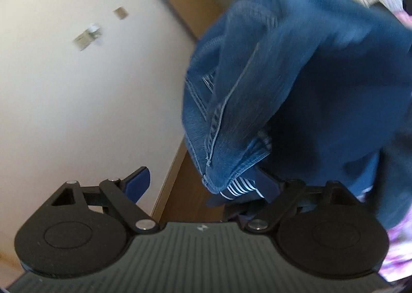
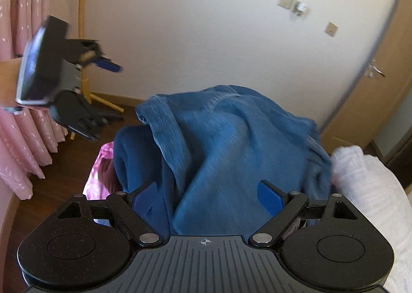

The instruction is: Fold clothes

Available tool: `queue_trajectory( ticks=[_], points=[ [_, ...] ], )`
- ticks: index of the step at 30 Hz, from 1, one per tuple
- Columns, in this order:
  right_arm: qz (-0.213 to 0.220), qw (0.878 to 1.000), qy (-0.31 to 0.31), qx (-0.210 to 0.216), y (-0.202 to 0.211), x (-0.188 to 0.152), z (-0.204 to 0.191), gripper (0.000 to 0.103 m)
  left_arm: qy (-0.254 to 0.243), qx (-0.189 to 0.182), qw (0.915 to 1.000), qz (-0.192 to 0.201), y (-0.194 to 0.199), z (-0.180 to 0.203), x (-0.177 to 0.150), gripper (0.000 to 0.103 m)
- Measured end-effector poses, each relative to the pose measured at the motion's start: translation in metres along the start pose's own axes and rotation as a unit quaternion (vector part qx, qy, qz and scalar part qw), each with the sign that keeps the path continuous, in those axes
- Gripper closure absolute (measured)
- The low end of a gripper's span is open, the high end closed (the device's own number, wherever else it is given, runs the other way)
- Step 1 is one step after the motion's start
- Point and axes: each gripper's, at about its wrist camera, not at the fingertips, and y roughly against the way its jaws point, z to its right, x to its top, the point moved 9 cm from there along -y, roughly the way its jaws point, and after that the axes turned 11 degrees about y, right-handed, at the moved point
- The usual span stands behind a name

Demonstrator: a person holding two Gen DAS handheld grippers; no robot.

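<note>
A crumpled pair of blue jeans point(image 2: 231, 143) lies bunched on the bed, right in front of my right gripper point(image 2: 207, 196). That gripper is open, its blue fingers point(image 2: 270, 197) spread wide over the denim, which fills the gap between them. In the left wrist view the jeans point(image 1: 296, 87) fill the right side, and a hem with a striped lining hangs by the right finger. My left gripper point(image 1: 203, 185) is open with nothing pressed between its pads. It also shows as a blurred shape, the left gripper point(image 2: 110, 92), up and to the left of the jeans.
Pink curtains point(image 2: 25, 138) and a wooden coat stand point(image 2: 82, 35) are on the left by a dark wood floor. A white textured blanket point(image 2: 360, 190) lies to the right of the jeans, pink floral bedding point(image 2: 100, 172) to their left. A wooden door point(image 2: 373, 87) is at the right.
</note>
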Motion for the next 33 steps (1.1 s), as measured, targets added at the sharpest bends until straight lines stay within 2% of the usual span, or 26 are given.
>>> queue_trajectory(
  ticks=[3, 4, 5, 6, 8, 10, 14, 18, 20, 24, 28, 29, 31, 33],
  points=[
    [-0.008, 1.0, 0.027, 0.006, -0.027, 0.007, -0.009, 0.016, -0.013, -0.032, 0.9994, 0.008, -0.027, 0.002, -0.003, 0.023],
    [-0.01, 0.999, 0.036, 0.004, -0.033, 0.008, -0.01, 0.016, -0.017, -0.04, 0.999, 0.01, -0.032, 0.002, -0.002, 0.032],
    [-0.011, 0.999, 0.044, 0.002, -0.038, 0.008, -0.01, 0.016, -0.016, -0.044, 0.9988, 0.011, -0.035, 0.0, 0.0, 0.047],
    [-0.012, 0.999, 0.051, -0.001, -0.043, 0.009, -0.011, 0.016, -0.012, -0.047, 0.9987, 0.012, -0.036, -0.003, 0.003, 0.055],
    [-0.01, 0.998, 0.06, -0.007, -0.051, 0.011, -0.01, 0.016, 0.0, -0.05, 0.9986, 0.018, -0.033, -0.014, 0.015, 0.081],
    [0.004, 0.998, 0.057, -0.012, -0.053, 0.015, -0.007, 0.016, 0.013, -0.044, 0.9985, 0.031, -0.026, -0.032, 0.03, 0.093],
    [0.027, 0.995, 0.084, -0.037, -0.062, 0.023, -0.005, 0.016, 0.047, -0.038, 0.9954, 0.074, 0.0, -0.067, 0.08, 0.093],
    [0.025, 0.997, 0.033, -0.065, -0.071, 0.02, 0.011, 0.016, 0.019, -0.04, 0.9916, 0.122, 0.028, -0.078, 0.135, 0.093],
    [0.028, 0.997, 0.029, -0.069, -0.071, 0.02, 0.011, 0.016, 0.005, -0.037, 0.9887, 0.146, 0.041, -0.08, 0.158, 0.093],
    [0.065, 0.996, 0.007, -0.062, -0.059, 0.03, 0.007, 0.016, -0.011, -0.04, 0.9813, 0.188, 0.063, -0.08, 0.201, 0.093],
    [0.058, 0.99, -0.047, -0.12, -0.052, 0.025, 0.035, 0.016, -0.036, -0.043, 0.9733, 0.223, 0.09, -0.063, 0.231, 0.093],
    [0.06, 0.987, -0.082, -0.128, -0.049, 0.018, 0.048, 0.024, -0.037, -0.042, 0.9718, 0.229, 0.097, -0.059, 0.238, 0.093],
    [0.063, 0.982, -0.131, -0.118, -0.04, 0.003, 0.072, 0.096, -0.039, -0.045, 0.9698, 0.236, 0.107, -0.053, 0.247, 0.093],
    [0.064, 0.98, -0.133, -0.135, -0.02, -0.007, 0.091, 0.097, -0.046, -0.044, 0.9673, 0.246, 0.119, -0.045, 0.251, 0.094]
  ],
)
